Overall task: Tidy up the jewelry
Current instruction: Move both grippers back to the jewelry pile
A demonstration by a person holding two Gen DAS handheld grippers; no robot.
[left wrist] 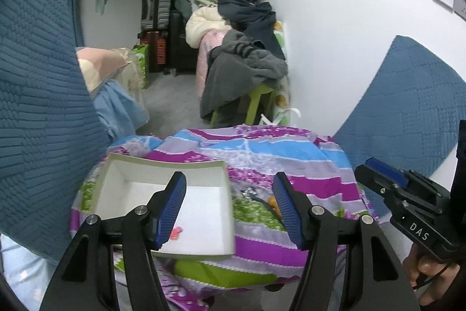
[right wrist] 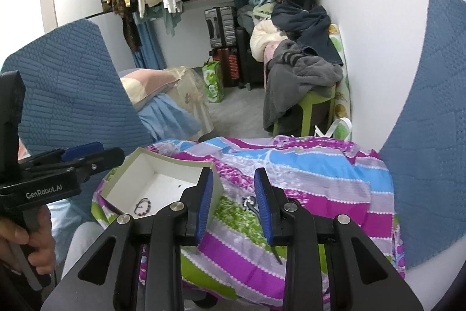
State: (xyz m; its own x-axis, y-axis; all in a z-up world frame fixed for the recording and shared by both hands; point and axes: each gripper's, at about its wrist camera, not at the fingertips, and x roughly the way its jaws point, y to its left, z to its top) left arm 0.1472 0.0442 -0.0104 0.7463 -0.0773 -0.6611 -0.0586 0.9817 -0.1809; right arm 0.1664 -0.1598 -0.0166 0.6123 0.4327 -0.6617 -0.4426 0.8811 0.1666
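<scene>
cluttered bedroom; striped floral cloth (right wrist: pixel 305 179) carries a white box (left wrist: pixel 163 165) holding a beaded bracelet (right wrist: pixel 143 206) and a small pink piece (left wrist: pixel 176 232). left tool (left wrist: pixel 230 209) and right tool (right wrist: pixel 234 206) are held released, nothing gripped. a dark-corded silver pendant (right wrist: pixel 250 201) lies on the cloth just beside the box; it is best approached low by the right tool and pinched at the pendant, not the cord.

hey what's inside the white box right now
Inside the white box: a beaded bracelet and, in the left view, a small pink item. The tool fingers cover part of the floor, so more may be hidden.
</scene>
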